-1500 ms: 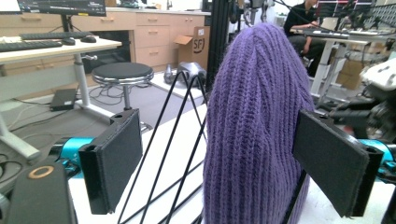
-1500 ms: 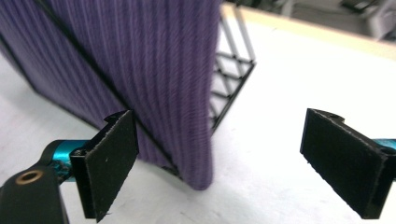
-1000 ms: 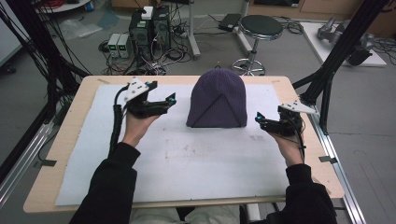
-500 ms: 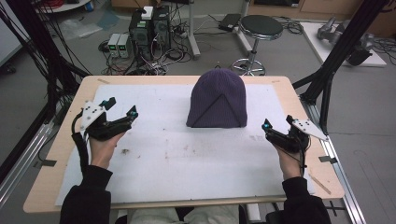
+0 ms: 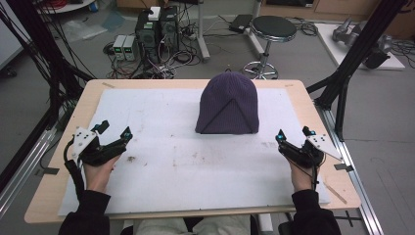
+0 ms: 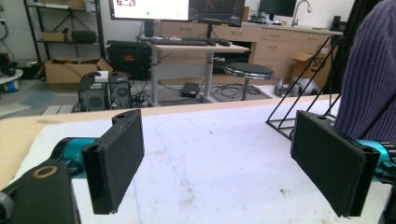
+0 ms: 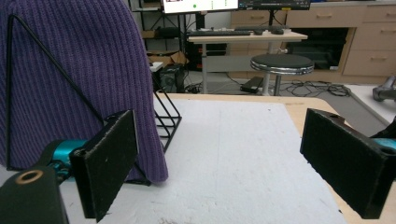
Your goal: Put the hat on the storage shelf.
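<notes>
At the bottom of the high view a person's dark sleeves enter from the lower edge, each hand carrying its tongs low over the white mat (image 5: 205,171) that covers the wooden tabletop (image 5: 318,105). The left tongs (image 5: 115,133) sit in the lower left of the frame and the right tongs (image 5: 291,138) in the lower right, both well apart from each other and from the hat, both released with their jaws spread wide and nothing between them. In the left gripper view the two black pads (image 6: 116,163) stand far apart over bare, scuffed mat, and the right gripper view gives the same picture, its pads (image 7: 105,161) parted over the mat. Farther in, at the centre of the frame toward its upper half, the purple knit beanie (image 5: 227,105) stands upright, pulled over a black wire stand (image 7: 163,119) whose triangular frame shows against the wool; the stand keeps the hat in a rounded, head-like shape, which would likely make it easy to lift from either side. In the right gripper view the beanie fills the left side, near those jaws but not touching them. My reading is that the hands are parked wide and symmetrical as a resting or starting pose, leaving the hat unobstructed between them. Beyond the tabletop, in the upper part of the high view, lie a round stool (image 5: 274,29), computer boxes (image 5: 156,27) and tangled cables on the floor.
</notes>
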{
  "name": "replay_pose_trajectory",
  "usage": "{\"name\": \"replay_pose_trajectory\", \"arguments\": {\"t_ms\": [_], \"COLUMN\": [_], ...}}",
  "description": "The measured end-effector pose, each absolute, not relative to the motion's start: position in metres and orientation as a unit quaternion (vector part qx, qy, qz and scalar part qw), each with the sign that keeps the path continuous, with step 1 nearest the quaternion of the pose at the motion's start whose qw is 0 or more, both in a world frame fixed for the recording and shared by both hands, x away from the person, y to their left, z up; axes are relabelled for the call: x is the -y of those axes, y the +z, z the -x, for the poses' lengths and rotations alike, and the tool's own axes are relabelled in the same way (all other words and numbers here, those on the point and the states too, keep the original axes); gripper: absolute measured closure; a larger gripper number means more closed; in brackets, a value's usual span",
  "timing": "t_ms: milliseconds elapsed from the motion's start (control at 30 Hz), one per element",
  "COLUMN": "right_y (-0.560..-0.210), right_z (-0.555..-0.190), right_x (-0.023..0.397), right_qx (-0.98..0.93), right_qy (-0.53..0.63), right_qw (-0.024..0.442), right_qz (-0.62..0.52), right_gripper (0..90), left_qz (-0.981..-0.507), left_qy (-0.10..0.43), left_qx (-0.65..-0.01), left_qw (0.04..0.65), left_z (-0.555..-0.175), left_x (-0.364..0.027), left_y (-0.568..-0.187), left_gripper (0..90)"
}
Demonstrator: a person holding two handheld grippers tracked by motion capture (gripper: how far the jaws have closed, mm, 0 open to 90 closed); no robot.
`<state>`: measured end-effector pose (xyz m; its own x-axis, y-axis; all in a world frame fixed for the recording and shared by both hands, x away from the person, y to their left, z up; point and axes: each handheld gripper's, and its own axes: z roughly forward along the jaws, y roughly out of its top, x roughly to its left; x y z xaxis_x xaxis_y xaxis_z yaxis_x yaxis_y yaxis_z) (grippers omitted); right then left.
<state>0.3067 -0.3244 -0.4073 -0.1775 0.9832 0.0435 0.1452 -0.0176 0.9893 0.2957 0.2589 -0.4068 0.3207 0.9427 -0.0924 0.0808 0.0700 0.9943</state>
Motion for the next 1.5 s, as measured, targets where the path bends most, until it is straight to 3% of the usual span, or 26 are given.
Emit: {"name": "replay_pose_trajectory", "arguments": {"t_ms": [1000, 1500], "right_y": [-0.436, -0.436], "right_z": [-0.294, -0.294], "right_x": [0.324, 0.324], "right_qx": [-0.566, -0.562], "right_qy": [0.504, 0.498], "right_qw": [0.406, 0.425], "right_qz": [-0.511, -0.505], "right_gripper": [10.7, 10.7], "left_qz": [-0.551, -0.537], "left_qy": [0.420, 0.434], "left_qx": [-0.464, -0.474], "left_qw": [0.552, 0.546], "left_z": [-0.264, -0.261], "left_x": [-0.268, -0.270], "left_y": [-0.447, -0.444], "left_gripper": [12.6, 12.8]}}
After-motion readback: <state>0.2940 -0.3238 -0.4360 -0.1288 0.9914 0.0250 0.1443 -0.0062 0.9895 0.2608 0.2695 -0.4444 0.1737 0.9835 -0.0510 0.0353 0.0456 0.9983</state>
